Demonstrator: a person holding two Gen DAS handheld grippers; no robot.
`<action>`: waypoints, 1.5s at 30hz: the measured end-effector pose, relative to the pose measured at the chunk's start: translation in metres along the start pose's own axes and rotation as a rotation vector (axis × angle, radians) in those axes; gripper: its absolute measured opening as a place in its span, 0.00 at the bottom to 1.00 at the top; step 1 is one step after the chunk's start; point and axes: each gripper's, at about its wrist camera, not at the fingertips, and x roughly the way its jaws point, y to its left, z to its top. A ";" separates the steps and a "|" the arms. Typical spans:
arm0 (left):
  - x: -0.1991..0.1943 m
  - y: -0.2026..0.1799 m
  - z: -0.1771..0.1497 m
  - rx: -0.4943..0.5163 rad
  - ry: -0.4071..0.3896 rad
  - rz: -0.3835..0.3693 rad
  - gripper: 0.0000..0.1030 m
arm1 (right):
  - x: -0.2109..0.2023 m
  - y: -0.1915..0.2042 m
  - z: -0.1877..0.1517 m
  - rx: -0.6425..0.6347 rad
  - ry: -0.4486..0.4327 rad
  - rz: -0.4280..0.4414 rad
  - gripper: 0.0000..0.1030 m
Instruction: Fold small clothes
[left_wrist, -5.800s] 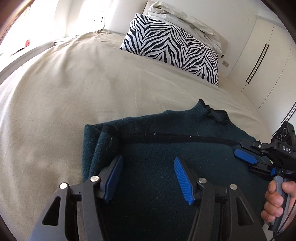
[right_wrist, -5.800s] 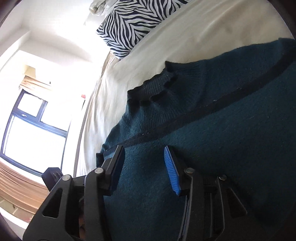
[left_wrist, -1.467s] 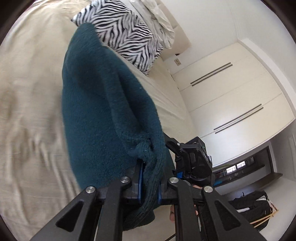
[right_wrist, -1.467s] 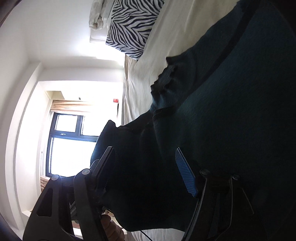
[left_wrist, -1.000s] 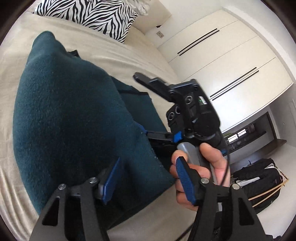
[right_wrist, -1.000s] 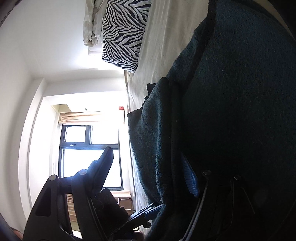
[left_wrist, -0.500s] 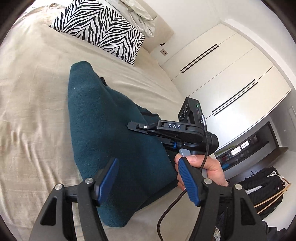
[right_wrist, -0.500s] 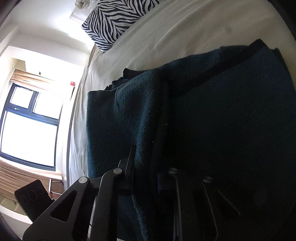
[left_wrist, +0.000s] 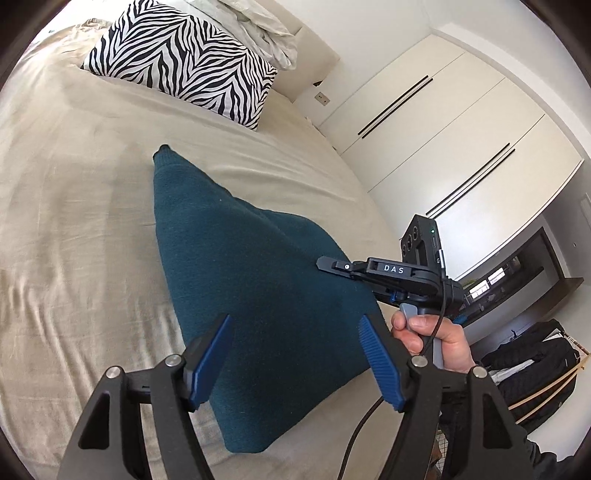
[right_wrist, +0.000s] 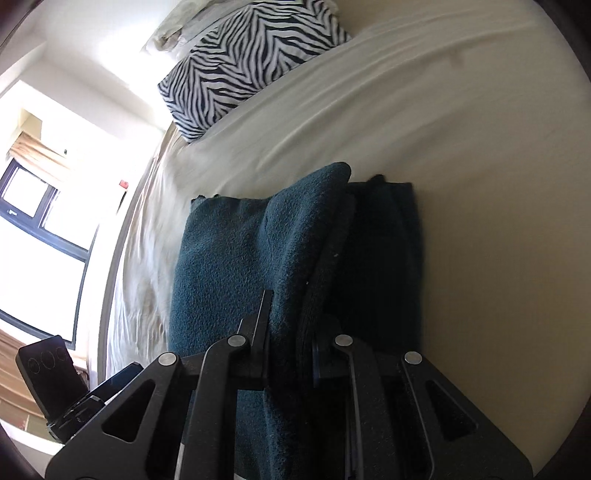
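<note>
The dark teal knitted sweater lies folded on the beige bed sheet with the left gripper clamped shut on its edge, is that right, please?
Not quite: the right gripper is the one clamped shut on the dark teal knitted sweater, as the right wrist view shows. The left gripper is open above it. The sweater does lie folded on the beige bed sheet.

From the left wrist view, we find open bed sheet from seven to eleven o'clock of the folded teal sweater, with the zebra pillow closing off twelve o'clock. At three o'clock we are blocked by the right gripper and the hand holding it. In the right wrist view, bare sheet lies at three o'clock of the sweater.
</note>
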 end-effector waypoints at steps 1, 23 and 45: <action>0.004 -0.001 0.000 0.002 0.004 0.004 0.71 | 0.004 -0.012 -0.001 0.011 0.020 -0.012 0.13; 0.065 -0.014 0.004 0.092 0.065 0.125 0.73 | 0.013 -0.046 -0.016 0.094 0.009 0.040 0.13; 0.079 -0.004 0.014 0.014 0.084 0.154 0.69 | 0.055 -0.003 0.042 0.099 -0.025 0.033 0.17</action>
